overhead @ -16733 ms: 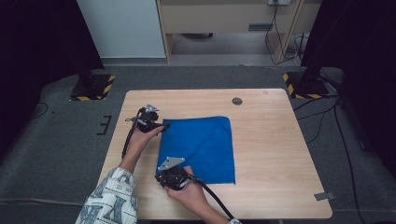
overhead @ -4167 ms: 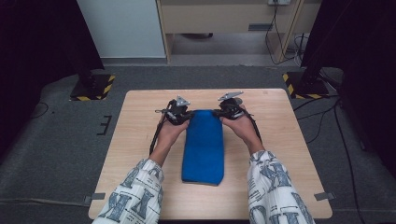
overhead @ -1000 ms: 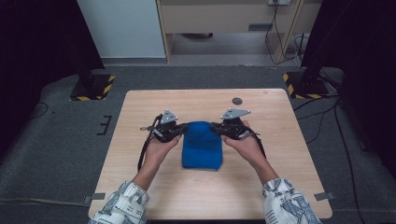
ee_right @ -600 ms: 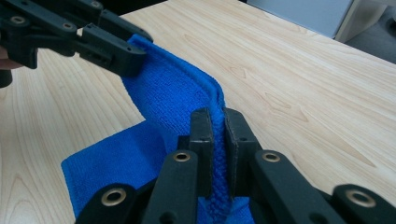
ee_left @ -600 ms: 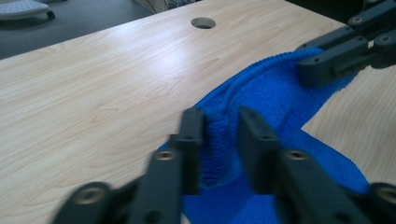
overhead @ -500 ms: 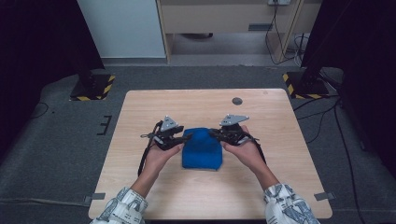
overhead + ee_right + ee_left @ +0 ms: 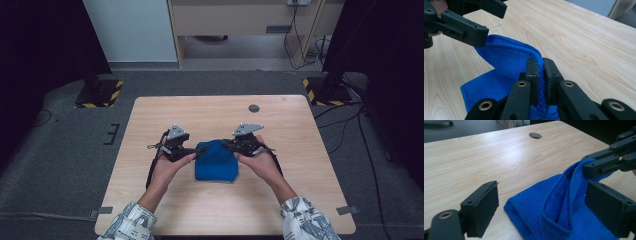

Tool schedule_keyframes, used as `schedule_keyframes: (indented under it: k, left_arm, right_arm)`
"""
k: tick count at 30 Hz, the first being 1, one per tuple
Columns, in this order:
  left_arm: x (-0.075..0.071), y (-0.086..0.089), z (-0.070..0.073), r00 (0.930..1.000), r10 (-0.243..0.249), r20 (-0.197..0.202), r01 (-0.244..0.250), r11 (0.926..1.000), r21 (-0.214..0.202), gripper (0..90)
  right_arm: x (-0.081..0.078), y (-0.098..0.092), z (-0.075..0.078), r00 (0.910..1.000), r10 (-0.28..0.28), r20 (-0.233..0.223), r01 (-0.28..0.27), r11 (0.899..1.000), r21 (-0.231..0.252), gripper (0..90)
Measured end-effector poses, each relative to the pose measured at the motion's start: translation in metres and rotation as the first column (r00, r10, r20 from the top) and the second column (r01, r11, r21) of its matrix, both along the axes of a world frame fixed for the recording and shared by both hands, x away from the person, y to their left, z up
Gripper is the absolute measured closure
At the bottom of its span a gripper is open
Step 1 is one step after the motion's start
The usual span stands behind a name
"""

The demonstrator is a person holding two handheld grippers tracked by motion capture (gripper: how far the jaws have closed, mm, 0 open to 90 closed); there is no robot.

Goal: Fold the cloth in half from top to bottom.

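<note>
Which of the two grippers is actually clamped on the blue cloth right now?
The right gripper: its jaws pinch the blue cloth's folded edge. The left gripper has just opened, its jaws wide apart.

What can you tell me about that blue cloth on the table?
The blue terry cloth looks soft and fuzzy, like microfibre, with a stitched hem. It lies folded into a small thick pad near the middle of the light wooden table. The right gripper pinches its raised edge between shut jaws, lifting a fold. The left gripper has just been opening: its jaws stand wide, with the cloth's loose fold between them, and I can't tell whether its far jaw touches the cloth.
</note>
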State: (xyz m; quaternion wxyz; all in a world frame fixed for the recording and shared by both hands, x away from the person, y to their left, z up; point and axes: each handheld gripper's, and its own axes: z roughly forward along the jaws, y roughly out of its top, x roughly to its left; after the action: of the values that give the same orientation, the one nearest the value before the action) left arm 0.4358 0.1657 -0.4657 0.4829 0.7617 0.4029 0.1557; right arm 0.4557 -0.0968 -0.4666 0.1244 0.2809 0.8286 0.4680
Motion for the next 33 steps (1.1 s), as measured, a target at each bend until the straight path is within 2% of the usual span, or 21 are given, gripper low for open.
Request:
schedule_keyframes:
  k: [8,20,28,33]
  left_arm:
    - [-0.002,0.009,0.003,1.0000,0.004,0.006,-0.004,0.9998,-0.018,7.7]
    - [0.002,0.031,-0.001,0.9973,0.074,-0.003,-0.074,0.9966,-0.037,7.0]
    - [0.005,0.037,-0.012,0.9950,0.095,-0.031,-0.095,0.9953,-0.017,6.9]
    - [0.006,0.036,-0.018,0.9946,0.097,-0.037,-0.097,0.9953,0.005,7.0]
  right_arm:
    - [-0.004,0.000,-0.001,1.0000,0.006,-0.002,-0.006,1.000,0.007,84.0]
    - [-0.014,0.000,0.000,0.9998,0.019,0.008,-0.019,1.000,0.010,83.8]
    - [-0.023,-0.002,-0.004,0.9994,0.035,0.008,-0.035,0.999,0.009,83.0]
    - [-0.031,-0.006,-0.010,0.9989,0.046,0.007,-0.045,0.999,-0.014,81.9]
